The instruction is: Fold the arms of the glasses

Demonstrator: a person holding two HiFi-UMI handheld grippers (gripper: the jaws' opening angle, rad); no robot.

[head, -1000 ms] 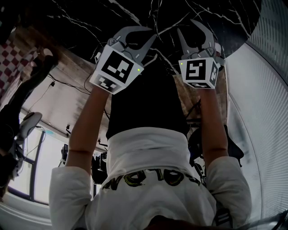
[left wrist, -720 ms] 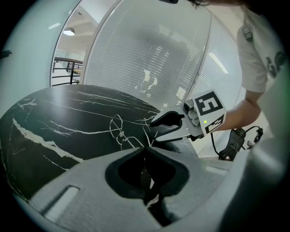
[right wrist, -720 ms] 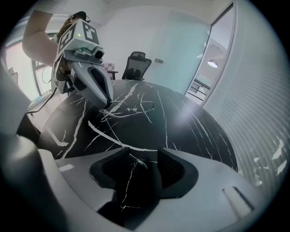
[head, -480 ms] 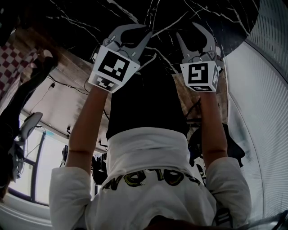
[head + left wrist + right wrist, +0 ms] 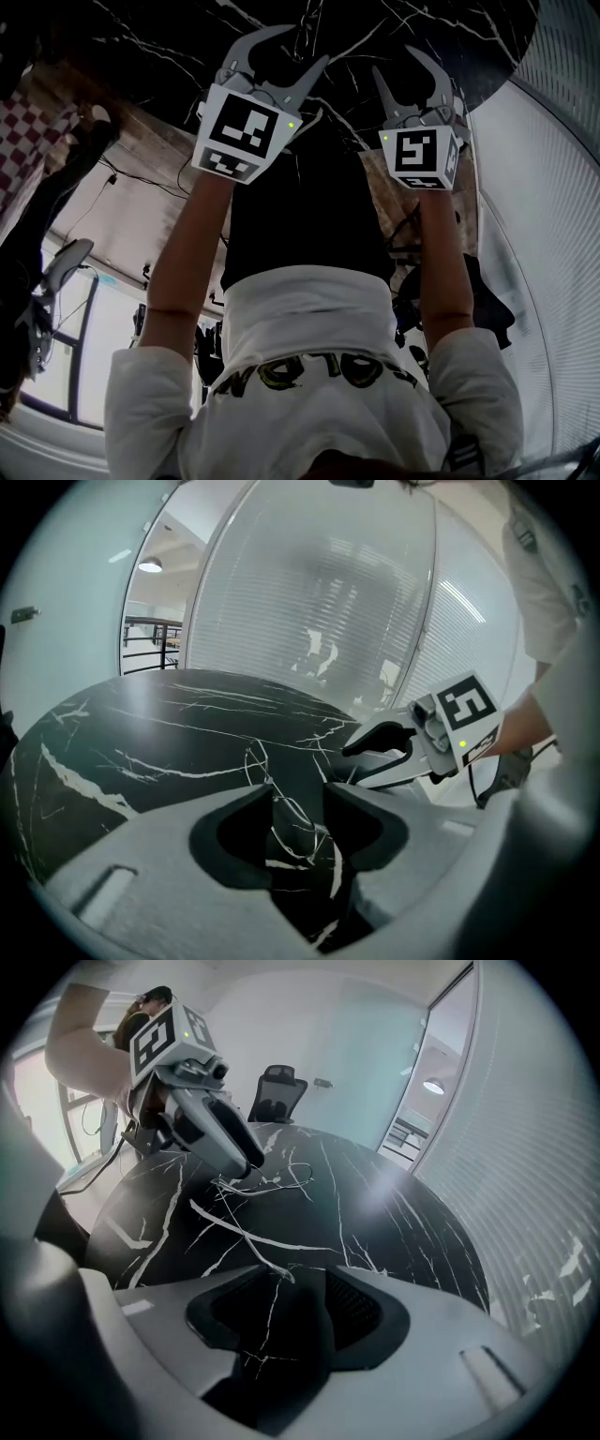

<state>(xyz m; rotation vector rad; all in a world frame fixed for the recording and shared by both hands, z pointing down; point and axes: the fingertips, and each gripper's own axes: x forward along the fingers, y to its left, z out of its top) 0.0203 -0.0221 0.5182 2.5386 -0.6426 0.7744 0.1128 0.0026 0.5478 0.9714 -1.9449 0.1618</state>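
Thin wire-framed glasses (image 5: 267, 1180) lie on the black marble table (image 5: 394, 1232). In the left gripper view the glasses (image 5: 286, 822) sit between my left gripper's (image 5: 298, 808) jaws, which are opening; the pads stand clear of the wire. From the right gripper view, the left gripper (image 5: 239, 1159) has its tips right at the frame. My right gripper (image 5: 300, 1302) is open and empty, a short way off over bare marble. In the head view the left gripper (image 5: 295, 52) and right gripper (image 5: 396, 61) are side by side above the table (image 5: 169, 37); the glasses are hard to make out there.
The round table's edge curves close to the person's white shirt (image 5: 309, 356). A black office chair (image 5: 279, 1087) stands beyond the far side. A glass wall with blinds (image 5: 328, 592) runs along the right of the table. Wooden floor (image 5: 141, 159) shows at the left.
The left gripper's jaws have spread from nearly shut to wide, and it has tipped up slightly. The right jaws widened a little. Both hands stayed in place.
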